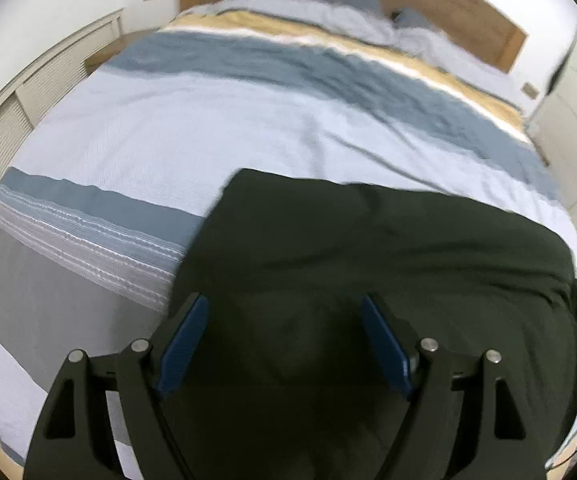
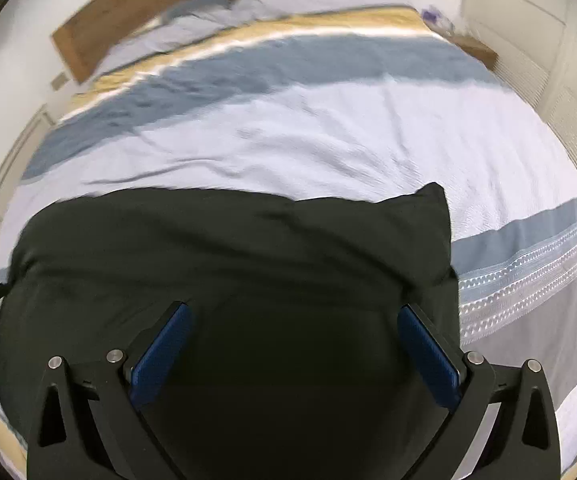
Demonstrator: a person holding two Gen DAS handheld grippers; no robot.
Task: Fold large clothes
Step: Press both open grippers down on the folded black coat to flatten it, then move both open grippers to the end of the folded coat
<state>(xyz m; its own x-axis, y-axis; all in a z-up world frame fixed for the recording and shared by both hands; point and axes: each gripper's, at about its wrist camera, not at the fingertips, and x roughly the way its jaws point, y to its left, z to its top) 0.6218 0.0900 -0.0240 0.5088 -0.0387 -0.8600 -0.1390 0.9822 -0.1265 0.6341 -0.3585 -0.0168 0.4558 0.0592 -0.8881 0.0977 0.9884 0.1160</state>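
1. Left wrist view: my left tool [image 1: 284,308] hangs over the garment [image 1: 368,264] with its blue pads [image 1: 186,340] wide apart. Nothing is between them; they hold nothing. I cannot tell if the pads touch the cloth below.

2. In the same view the garment, dark green, lies on the bed [image 1: 208,128], near the foot end. Its far edge is rather straight and its far left corner is neat. I judge that it is already folded at least once, into a broad rectangle.

3. Right wrist view: my right tool [image 2: 294,320] is also fully open over the garment [image 2: 208,248] and grips nothing.

4. Here the far right corner stands up a little in a point, and small creases run across the top layer. At the left edge a part of the other tool shows.

5. My judgement: the fold is partly done. The piece is still wide, so I think one or two more folds and some smoothing are left. How many layers lie under it, I cannot see.
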